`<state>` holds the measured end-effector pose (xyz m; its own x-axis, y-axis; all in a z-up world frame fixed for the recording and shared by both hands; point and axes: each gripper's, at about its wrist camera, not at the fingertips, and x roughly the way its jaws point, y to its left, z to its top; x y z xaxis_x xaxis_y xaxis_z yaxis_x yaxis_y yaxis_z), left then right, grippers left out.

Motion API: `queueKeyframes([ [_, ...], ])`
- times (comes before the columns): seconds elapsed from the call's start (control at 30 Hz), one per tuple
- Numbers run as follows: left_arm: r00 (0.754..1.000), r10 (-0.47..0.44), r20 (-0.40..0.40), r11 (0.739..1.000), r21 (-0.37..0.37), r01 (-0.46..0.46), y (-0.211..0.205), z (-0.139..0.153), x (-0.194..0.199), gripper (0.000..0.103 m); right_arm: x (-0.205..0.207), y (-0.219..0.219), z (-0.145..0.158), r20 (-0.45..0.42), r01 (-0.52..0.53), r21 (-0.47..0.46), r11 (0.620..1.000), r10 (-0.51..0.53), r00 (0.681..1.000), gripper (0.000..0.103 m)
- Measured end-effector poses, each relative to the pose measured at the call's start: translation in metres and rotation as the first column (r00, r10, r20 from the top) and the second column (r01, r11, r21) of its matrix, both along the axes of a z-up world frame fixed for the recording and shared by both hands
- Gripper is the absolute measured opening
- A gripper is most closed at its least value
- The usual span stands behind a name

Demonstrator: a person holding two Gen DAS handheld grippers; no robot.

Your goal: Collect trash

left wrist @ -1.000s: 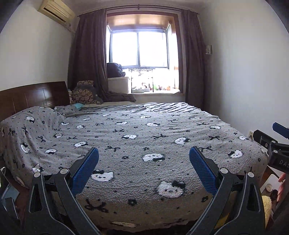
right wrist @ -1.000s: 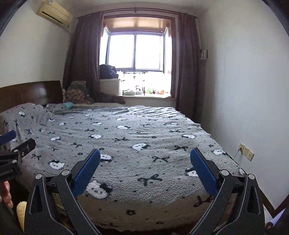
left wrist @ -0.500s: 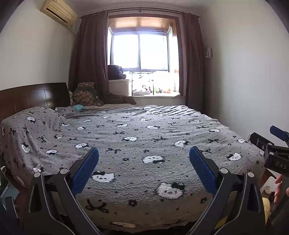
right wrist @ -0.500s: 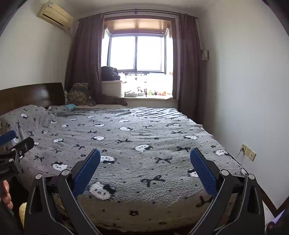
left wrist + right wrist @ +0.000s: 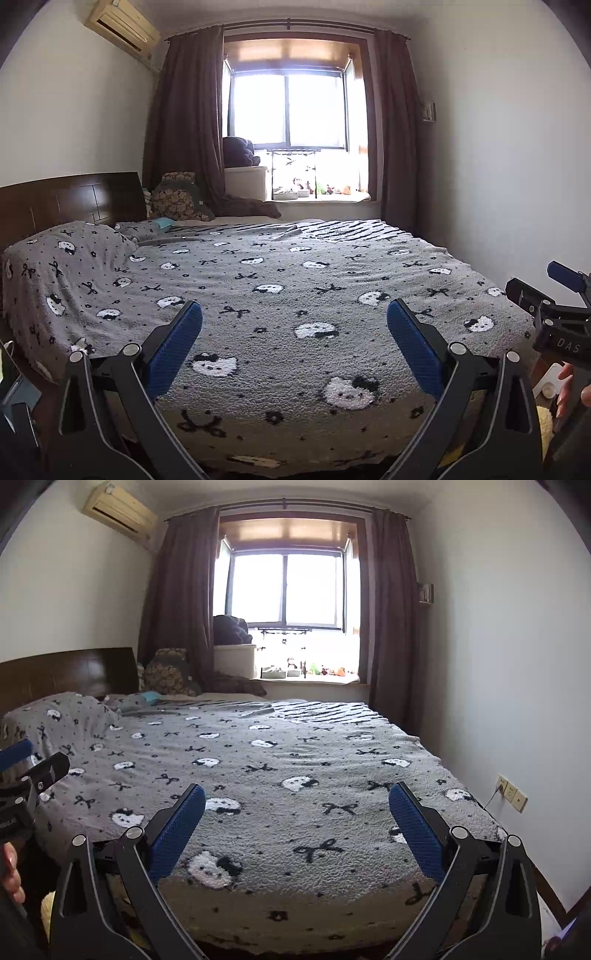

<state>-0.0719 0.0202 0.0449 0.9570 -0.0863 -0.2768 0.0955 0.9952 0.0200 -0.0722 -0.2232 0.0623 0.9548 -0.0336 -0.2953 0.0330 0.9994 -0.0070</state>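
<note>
Both tools are held up at the foot of a bed [image 5: 295, 280]. The left gripper [image 5: 294, 334] has its jaws spread wide, and nothing is held between the blue pads. The right gripper [image 5: 297, 816] is the same: jaws wide, nothing held.

No trash can be clearly seen yet. The grey blanket [image 5: 280, 760] with white cats and black bows has nothing loose lying on it. Something small and blue-green [image 5: 163, 222] lies by the pillows at the far end, but it is too small to tell what it is. A white thing with a small round cup [image 5: 549, 386] is seen low at the right edge of the left view, below the bed. It may be trash, but that cannot be told.

If the trash is paper or wrappers, it is likely to be light, soft and easy to squash. It would best be pinched at a raised edge or a crumpled fold. A small cup would best be taken by its rim and kept upright.

The letters "DAS" [image 5: 569, 345] can be read on the other tool at the right edge of the left view. No other writing can be read.

An air conditioner [image 5: 120, 511] is fixed high on the left wall. Wall sockets [image 5: 511, 793] are seen on the right wall.
</note>
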Motion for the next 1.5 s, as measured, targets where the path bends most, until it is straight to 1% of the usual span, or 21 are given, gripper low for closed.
queueKeyframes([
  [1.5, 1.0, 0.002, 0.004, 1.0, 0.003, -0.002, 0.0002, 0.0019, -0.0011, 0.095, 0.0026, 0.0032, 0.0004, -0.001, -0.008, 0.0, 1.0, 0.008, 1.0, 0.1],
])
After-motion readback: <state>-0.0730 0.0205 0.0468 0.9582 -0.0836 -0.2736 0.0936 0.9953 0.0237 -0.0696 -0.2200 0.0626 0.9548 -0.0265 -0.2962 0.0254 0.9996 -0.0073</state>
